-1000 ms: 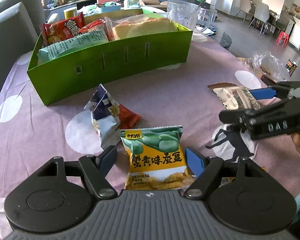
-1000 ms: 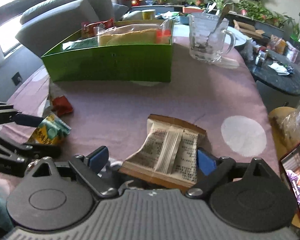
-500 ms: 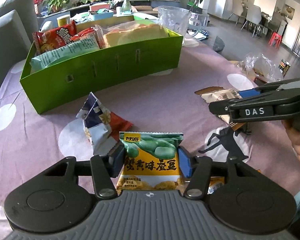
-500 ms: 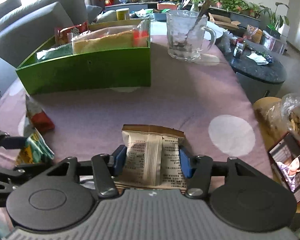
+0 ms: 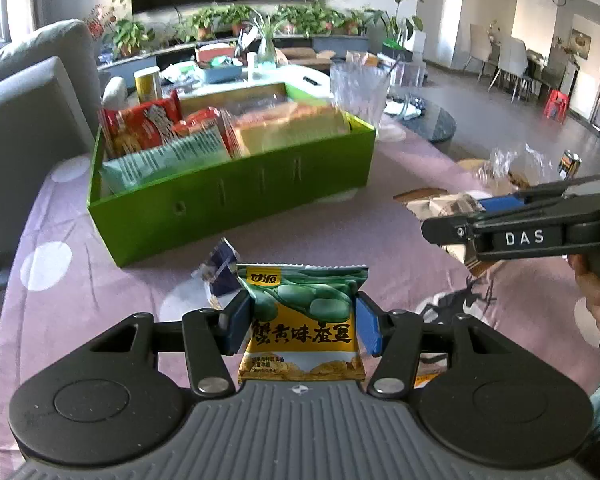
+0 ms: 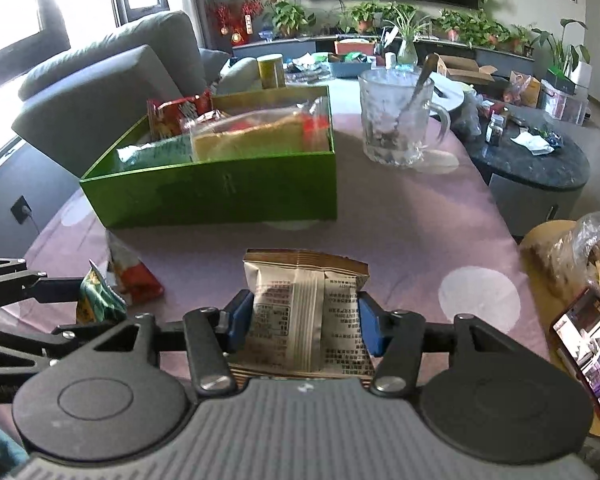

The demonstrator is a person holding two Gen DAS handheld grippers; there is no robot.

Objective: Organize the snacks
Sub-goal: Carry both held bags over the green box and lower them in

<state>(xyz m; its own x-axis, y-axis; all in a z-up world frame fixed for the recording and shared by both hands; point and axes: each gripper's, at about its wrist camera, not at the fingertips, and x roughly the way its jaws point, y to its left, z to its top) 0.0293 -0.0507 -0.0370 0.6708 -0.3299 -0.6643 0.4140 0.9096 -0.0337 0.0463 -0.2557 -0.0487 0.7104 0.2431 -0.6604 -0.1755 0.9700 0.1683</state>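
Standing upright, green-yellow packet (image 5: 302, 320) apparently.

black left gripper (image 5: 303, 326), blue pads, "DAS" label

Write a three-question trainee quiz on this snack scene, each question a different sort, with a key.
1. True or false: the left gripper is shut on the green-and-yellow packet.
2. What does the right gripper hold? A) mug B) beige packet C) phone
3. Fill in: most snacks already stand in the green ____.

Key:
1. True.
2. B, the beige packet.
3. box.
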